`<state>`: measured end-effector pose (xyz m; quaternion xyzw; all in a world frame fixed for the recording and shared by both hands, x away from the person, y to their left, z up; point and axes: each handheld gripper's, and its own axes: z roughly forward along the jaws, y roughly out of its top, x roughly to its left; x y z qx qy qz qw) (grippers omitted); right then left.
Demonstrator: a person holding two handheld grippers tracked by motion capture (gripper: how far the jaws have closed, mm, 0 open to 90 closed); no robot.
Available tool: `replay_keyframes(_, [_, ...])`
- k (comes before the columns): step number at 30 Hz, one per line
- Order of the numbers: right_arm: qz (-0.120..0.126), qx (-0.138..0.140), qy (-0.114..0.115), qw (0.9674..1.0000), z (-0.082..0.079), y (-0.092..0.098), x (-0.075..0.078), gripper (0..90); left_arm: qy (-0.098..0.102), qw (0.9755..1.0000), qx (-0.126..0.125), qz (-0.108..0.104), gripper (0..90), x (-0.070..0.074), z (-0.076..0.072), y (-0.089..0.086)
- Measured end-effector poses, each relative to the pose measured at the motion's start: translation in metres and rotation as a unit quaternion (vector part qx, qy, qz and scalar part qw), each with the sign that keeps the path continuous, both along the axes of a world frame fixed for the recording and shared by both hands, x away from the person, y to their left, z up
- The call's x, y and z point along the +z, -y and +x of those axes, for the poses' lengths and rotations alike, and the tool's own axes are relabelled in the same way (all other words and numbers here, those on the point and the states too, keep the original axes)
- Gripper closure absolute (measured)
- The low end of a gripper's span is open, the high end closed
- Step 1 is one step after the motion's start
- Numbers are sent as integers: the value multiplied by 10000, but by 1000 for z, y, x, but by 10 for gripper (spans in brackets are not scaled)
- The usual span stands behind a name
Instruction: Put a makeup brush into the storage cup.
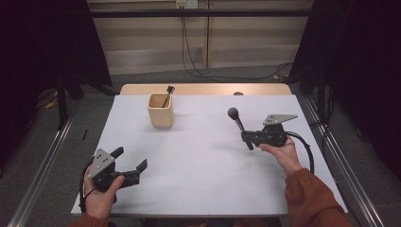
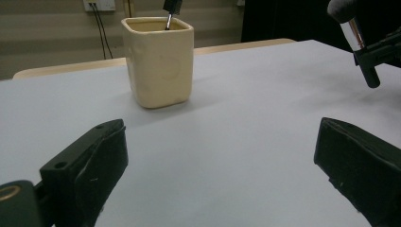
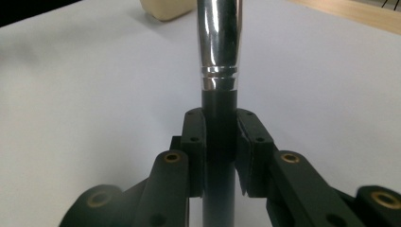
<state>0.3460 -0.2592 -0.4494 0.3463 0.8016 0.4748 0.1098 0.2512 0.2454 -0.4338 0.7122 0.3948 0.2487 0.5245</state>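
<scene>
A makeup brush point(image 1: 239, 126) with a dark tuft, silver ferrule point(image 3: 218, 42) and black handle is lifted above the white table at the right. My right gripper point(image 1: 247, 137) is shut on its handle, the pads point(image 3: 195, 142) pressing it from both sides. The brush point(image 2: 355, 38) shows at the upper right of the left gripper view. A cream square cup point(image 1: 161, 110) stands at the back left of centre with another dark brush point(image 1: 167, 94) leaning in it. My left gripper point(image 1: 129, 158) rests at the front left, open, with nothing between its fingers point(image 2: 90, 165).
The white table top point(image 1: 198, 165) lies over a wooden desk edge point(image 1: 203, 89) at the back. Metal rails point(image 1: 42, 165) run along both sides. Cables hang down the back wall point(image 1: 187, 52). A cable point(image 1: 305, 146) trails from the right gripper.
</scene>
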Motion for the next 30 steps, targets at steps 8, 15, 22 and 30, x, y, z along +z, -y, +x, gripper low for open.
replay_keyframes(8, [328,10,255,9991,-7,-1,1,756,30,10000,-32,-25,37,1,1,3])
replay_keyframes(15, [644,62,384,9972,-14,-2,4,756,56,9999,-64,-55,37,3,-1,5])
replay_keyframes(22, [747,146,532,9957,-24,-6,5,757,112,9999,-37,-97,37,5,-2,7])
replay_keyframes(30, [867,339,601,9938,-30,-16,8,757,178,9997,-147,-121,37,9,-4,15])
